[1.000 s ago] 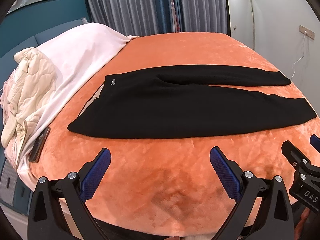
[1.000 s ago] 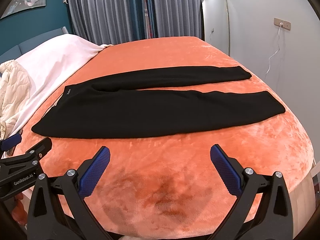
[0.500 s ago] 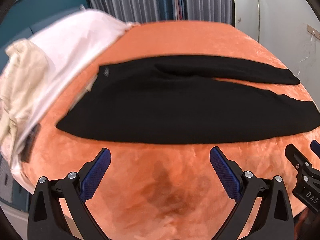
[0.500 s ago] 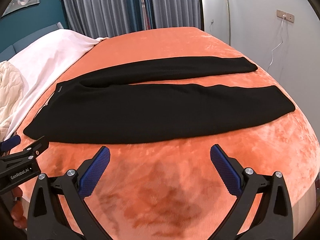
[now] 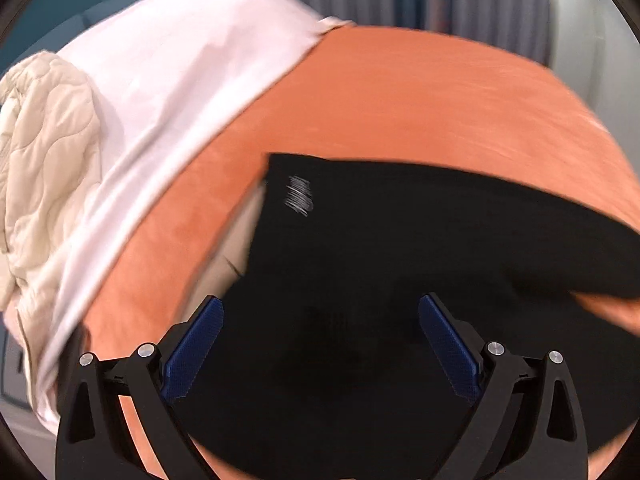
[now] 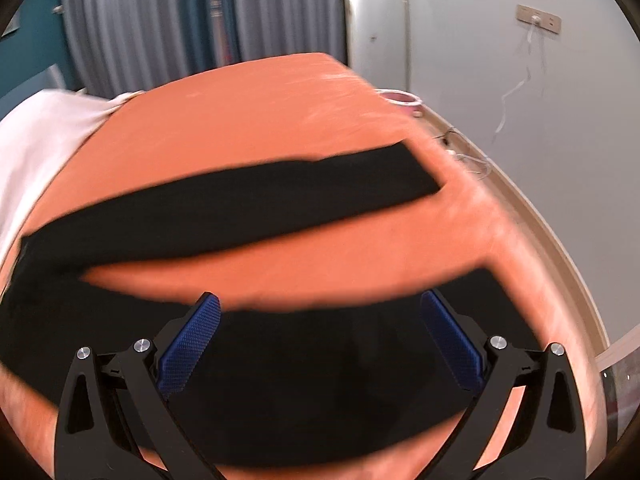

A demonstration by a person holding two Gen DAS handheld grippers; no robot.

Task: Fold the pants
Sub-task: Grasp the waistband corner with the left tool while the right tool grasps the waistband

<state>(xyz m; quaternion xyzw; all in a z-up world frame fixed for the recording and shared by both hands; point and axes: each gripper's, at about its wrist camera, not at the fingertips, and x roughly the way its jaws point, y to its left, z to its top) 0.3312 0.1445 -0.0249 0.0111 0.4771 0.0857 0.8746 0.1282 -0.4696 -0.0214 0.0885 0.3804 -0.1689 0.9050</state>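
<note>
Both grippers hover wide open over the black pants point(image 5: 400, 280) spread flat on the orange bedspread point(image 5: 400, 100): left gripper point(image 5: 320, 344) above the waist, right gripper point(image 6: 320, 340) above the near leg. Best bet: pinch the near edge cleanly at both points, then lift evenly.

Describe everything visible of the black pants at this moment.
The black pants lie flat and unfolded on the orange blanket: plain dark knit-looking fabric, a small pale logo near the waistband corner, pale lining showing at the waist opening. The two legs spread apart. Both open grippers hang over the fabric; contact is unclear through blur.
</note>
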